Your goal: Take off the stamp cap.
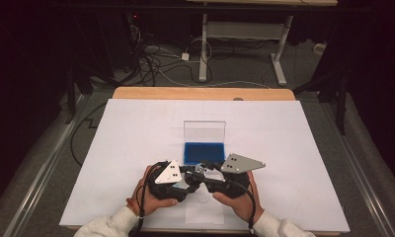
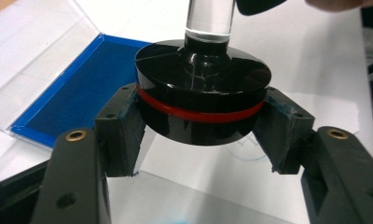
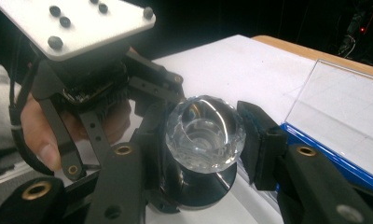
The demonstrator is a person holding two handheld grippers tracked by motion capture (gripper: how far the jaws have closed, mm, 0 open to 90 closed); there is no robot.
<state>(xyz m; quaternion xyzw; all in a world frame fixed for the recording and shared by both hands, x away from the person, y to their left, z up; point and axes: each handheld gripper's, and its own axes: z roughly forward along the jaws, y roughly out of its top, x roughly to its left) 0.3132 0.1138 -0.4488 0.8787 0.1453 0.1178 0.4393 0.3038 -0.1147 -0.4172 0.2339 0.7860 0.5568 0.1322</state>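
A black round base with a red band (image 2: 203, 79) sits clamped between the pads of my left gripper (image 2: 201, 126). A clear glass stem (image 2: 209, 18) rises from its middle. At the stem's top is a clear faceted knob (image 3: 204, 133), and my right gripper (image 3: 204, 140) is shut on it from both sides. The black base (image 3: 208, 186) shows below the knob there. In the high view the left gripper (image 1: 190, 181) and the right gripper (image 1: 204, 170) meet tip to tip near the table's front, just in front of the blue case (image 1: 204, 153).
The blue-lined case (image 2: 77, 93) lies open on the white sheet (image 1: 136, 138), its clear lid (image 1: 204, 131) standing upright at the back. The wooden table edge (image 1: 200, 93) runs along the far side. Beyond it are cables and desk legs on the floor.
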